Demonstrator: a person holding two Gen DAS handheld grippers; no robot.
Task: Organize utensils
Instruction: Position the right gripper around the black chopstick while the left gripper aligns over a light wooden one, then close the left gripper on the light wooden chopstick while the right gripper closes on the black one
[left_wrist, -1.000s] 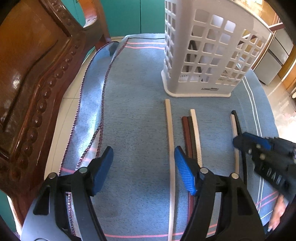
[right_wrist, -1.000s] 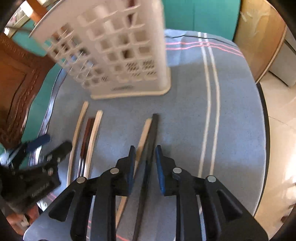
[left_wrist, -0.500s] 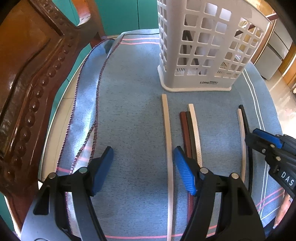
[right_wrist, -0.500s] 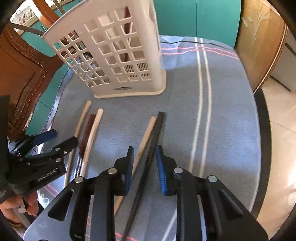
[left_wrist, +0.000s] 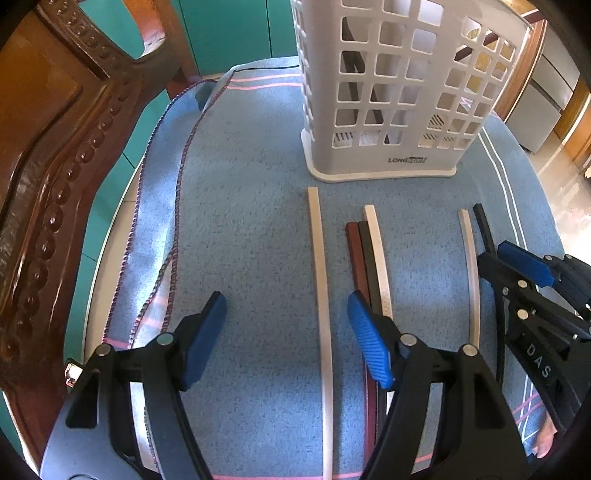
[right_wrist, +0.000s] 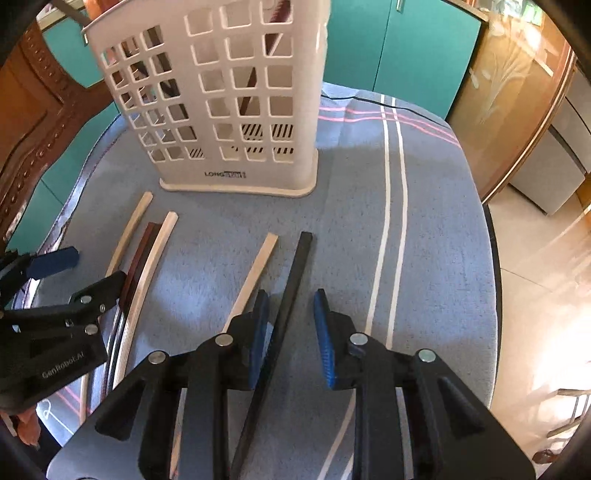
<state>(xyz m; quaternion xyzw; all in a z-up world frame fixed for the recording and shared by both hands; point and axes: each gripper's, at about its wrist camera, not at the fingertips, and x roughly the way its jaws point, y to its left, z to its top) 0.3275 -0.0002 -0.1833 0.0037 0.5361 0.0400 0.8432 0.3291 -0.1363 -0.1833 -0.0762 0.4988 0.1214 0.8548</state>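
Observation:
Several chopstick-like sticks lie on the blue cloth before a white lattice basket (left_wrist: 391, 110) (right_wrist: 236, 110), which holds a few dark sticks. My left gripper (left_wrist: 286, 332) is open, its jaws either side of a pale stick (left_wrist: 320, 277); a brown, a dark and a pale stick (left_wrist: 369, 258) lie together under its right finger. My right gripper (right_wrist: 290, 332) is open, straddling a black stick (right_wrist: 291, 280) that lies on the cloth, with a pale stick (right_wrist: 255, 273) just to its left. The right gripper also shows in the left wrist view (left_wrist: 517, 266).
A carved wooden chair back (left_wrist: 48, 166) stands close on the left. The round table's cloth (right_wrist: 424, 240) ends at the right over a tiled floor. Teal cabinets (right_wrist: 399, 48) stand behind the basket.
My right gripper's jaws have opened wider around the black stick. Both views have drawn a little nearer the basket. The sticks have not moved.

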